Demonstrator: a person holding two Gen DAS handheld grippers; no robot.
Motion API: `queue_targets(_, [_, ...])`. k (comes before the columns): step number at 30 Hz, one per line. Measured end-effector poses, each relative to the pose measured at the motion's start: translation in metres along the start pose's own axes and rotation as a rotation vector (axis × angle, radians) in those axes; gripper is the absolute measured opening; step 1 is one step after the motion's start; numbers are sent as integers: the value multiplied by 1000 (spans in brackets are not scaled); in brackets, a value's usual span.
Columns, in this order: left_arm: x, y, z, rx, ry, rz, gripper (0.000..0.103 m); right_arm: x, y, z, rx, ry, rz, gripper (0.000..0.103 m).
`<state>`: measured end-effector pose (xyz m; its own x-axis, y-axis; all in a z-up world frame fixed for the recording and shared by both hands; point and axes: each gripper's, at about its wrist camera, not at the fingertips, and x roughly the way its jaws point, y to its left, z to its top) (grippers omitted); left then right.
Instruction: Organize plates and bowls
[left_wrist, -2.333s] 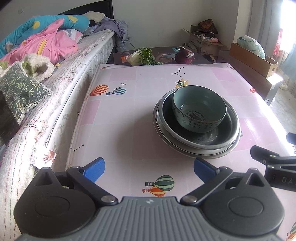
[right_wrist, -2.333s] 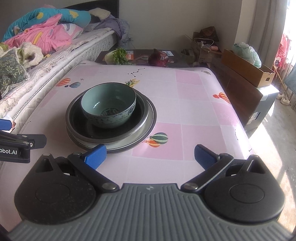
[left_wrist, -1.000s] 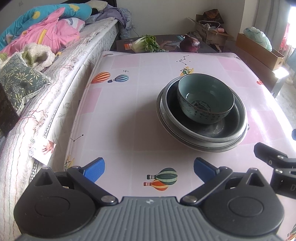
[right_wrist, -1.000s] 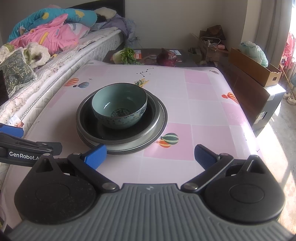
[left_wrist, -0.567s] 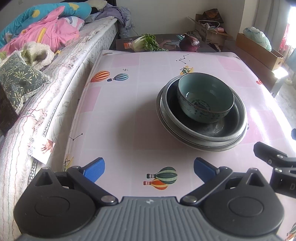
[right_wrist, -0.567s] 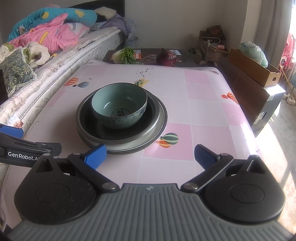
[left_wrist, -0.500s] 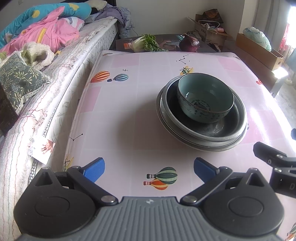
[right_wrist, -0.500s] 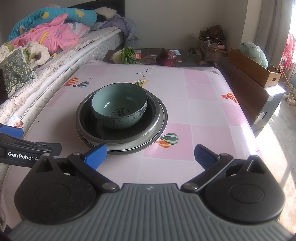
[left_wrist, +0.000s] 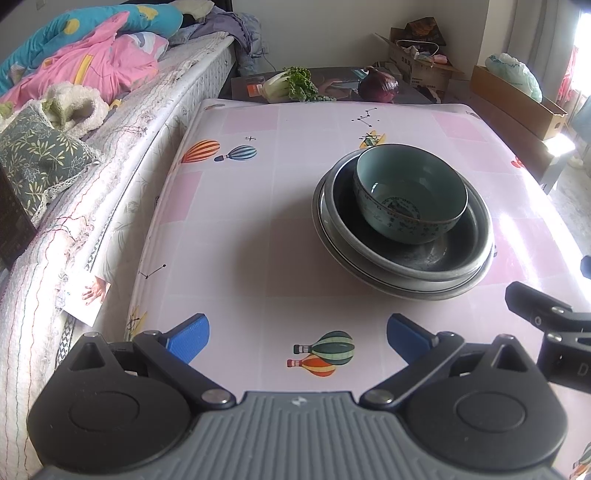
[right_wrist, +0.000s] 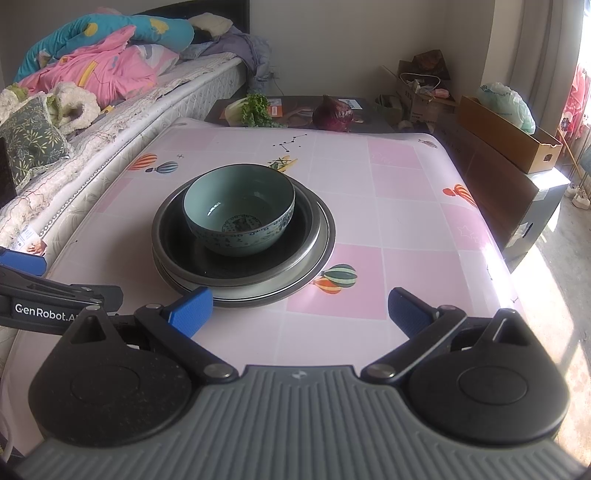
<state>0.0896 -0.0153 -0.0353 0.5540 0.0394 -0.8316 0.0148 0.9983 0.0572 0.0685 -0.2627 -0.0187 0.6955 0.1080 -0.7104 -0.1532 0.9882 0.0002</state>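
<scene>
A table draped in a glossy pink-and-white checked cloth (left_wrist: 229, 236) printed with striped hot-air balloons and small constellation marks is filling both wrist views. Ahead of the left gripper (left_wrist: 297, 332) and slightly to its right, a round teal ceramic bowl with a dark blue pattern (left_wrist: 410, 194) is sitting upright inside a stack of shallow grey metal plates (left_wrist: 458, 258). From the right gripper (right_wrist: 299, 308), the same bowl (right_wrist: 239, 208) and plates (right_wrist: 317, 236) are lying ahead and slightly to its left, the near rim of the stack just beyond the left blue fingertip (right_wrist: 188, 308). Both grippers are hovering with their blue-tipped fingers spread wide and nothing between them.

Far to the left of both tools, a quilted white mattress (left_wrist: 122, 122) is running along the table's edge, piled with pink and turquoise bedding (left_wrist: 96, 55) and a green leaf-print cushion (left_wrist: 35, 162). Beyond the table's far end, a leafy green cabbage (left_wrist: 291, 85) and a purple red cabbage (left_wrist: 378, 86) are resting on a low dark surface. To the right, an open brown cardboard box (right_wrist: 517, 140) is holding a pale plastic bag, with pale curtains hanging behind.

In the right wrist view, white lettering on the left gripper's black arm (right_wrist: 44, 308) is reading "GenRobot.A", the rest hidden. A small printed card (left_wrist: 86, 299) is tucked at the mattress edge; its print is too small to read.
</scene>
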Motion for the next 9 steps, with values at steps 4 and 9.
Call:
queue_targets(4, [0, 0, -1, 0, 1, -1, 103, 0, 0, 0, -1, 0, -1, 102])
queue_targets(9, [0, 0, -1, -1, 0, -2, 103, 0, 0, 0, -1, 0, 0, 102])
